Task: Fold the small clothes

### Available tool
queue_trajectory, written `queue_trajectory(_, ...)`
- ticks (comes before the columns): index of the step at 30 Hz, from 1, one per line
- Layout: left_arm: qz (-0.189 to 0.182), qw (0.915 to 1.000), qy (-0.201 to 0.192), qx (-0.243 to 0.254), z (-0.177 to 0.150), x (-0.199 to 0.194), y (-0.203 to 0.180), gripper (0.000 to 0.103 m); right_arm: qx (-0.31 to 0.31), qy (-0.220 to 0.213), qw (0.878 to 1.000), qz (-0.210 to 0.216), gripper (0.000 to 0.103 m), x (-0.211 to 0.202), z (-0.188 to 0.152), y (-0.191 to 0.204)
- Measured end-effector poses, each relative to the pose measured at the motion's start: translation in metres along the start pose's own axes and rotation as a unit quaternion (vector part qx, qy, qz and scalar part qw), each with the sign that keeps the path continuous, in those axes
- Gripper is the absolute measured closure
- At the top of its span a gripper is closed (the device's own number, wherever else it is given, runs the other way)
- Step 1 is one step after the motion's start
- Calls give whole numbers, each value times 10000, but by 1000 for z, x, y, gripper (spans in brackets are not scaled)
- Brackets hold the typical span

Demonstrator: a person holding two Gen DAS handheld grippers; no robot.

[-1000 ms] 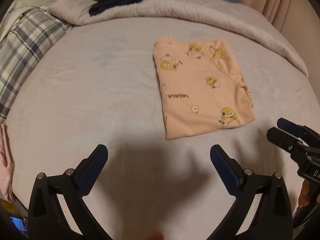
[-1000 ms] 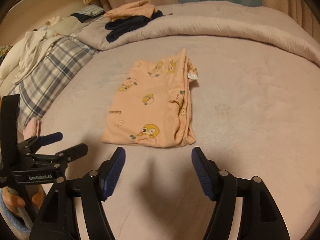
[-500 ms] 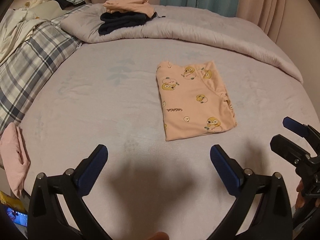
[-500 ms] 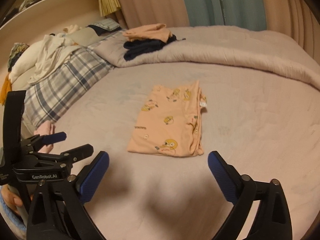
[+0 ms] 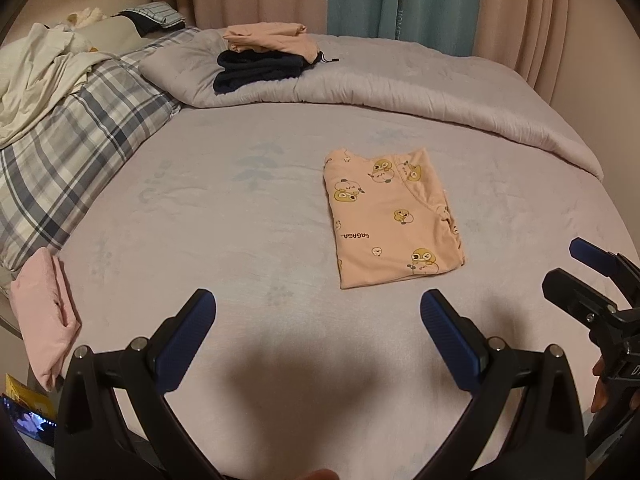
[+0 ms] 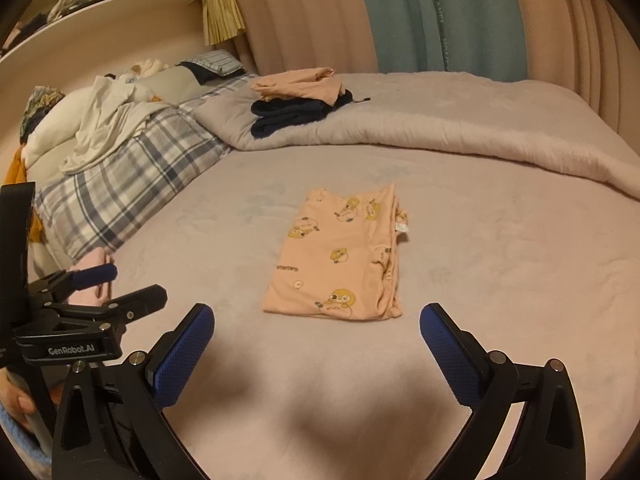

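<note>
My right hand-held gripper (image 6: 316,354) has just spread its ribbed blue pads wide, released, nothing between them; my left hand-held gripper (image 5: 318,344) gapes empty too. Beyond lies the peach cartoon-print garment (image 5: 390,216), a soft folded rectangle flat on the plush bed (image 5: 200,220), now farther off than before

You have a plaid pillow (image 5: 76,148) left of the grey blanket (image 5: 400,92), pink and teal curtains (image 5: 400,0) behind, and what looks like a phone (image 5: 30,426) bottom-left.
</note>
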State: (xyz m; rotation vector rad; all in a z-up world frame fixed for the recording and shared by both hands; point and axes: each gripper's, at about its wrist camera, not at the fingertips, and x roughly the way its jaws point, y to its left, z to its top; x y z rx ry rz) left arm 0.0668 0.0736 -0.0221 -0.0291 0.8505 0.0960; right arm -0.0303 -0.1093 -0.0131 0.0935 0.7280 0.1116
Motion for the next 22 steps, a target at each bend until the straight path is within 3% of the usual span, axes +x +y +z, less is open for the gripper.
queue_trajectory(22, 30, 9998, -194, 61, -4, -22, -1, 1, -119, -123, 9998, 47, 1, -12, 0, 9)
